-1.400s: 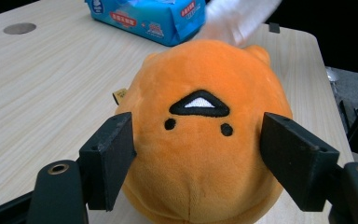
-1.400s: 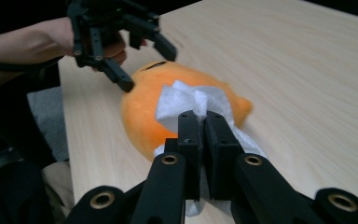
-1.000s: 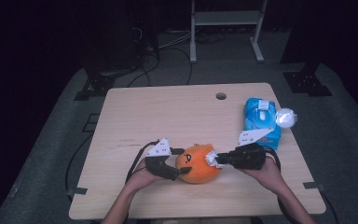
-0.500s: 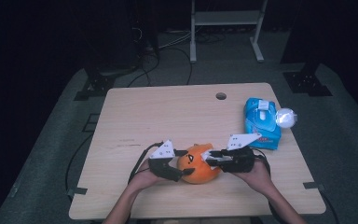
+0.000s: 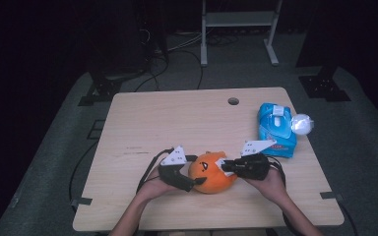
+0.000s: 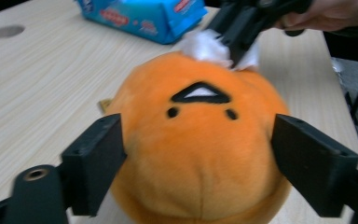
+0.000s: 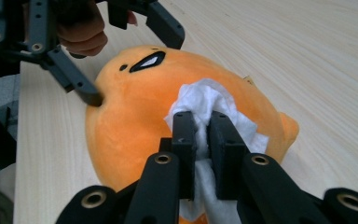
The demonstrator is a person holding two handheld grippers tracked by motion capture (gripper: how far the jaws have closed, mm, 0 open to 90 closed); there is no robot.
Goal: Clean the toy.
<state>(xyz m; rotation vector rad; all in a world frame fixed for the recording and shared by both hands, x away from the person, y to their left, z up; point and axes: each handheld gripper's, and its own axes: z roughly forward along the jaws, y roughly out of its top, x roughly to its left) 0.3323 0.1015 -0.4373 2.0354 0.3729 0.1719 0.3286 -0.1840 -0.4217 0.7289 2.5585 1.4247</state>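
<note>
An orange plush (image 5: 209, 176) with a black stitched face lies near the table's front edge. My left gripper (image 5: 195, 175) reaches in from its left, and its jaws straddle the plush (image 6: 200, 140). They have just been opening, with the pads still against its sides; one fingertip (image 7: 95, 97) dents the fabric. My right gripper (image 5: 224, 167) comes from the right, and its jaws have just closed on a white wipe (image 7: 205, 98). The right gripper (image 7: 203, 126) holds it against the plush (image 7: 130, 116). From the left gripper view the wipe (image 6: 205, 46) sits on the plush's far top.
A blue pack of wipes (image 5: 275, 129) lies at the right edge of the wooden table (image 5: 177, 123), with a white round object (image 5: 301, 124) beside it. A cable hole (image 5: 233, 101) sits far centre. Beyond the table is a white metal stand (image 5: 236, 19).
The right gripper with the wipe has shifted slightly left along the plush. The left gripper has stayed at the plush's left side.
</note>
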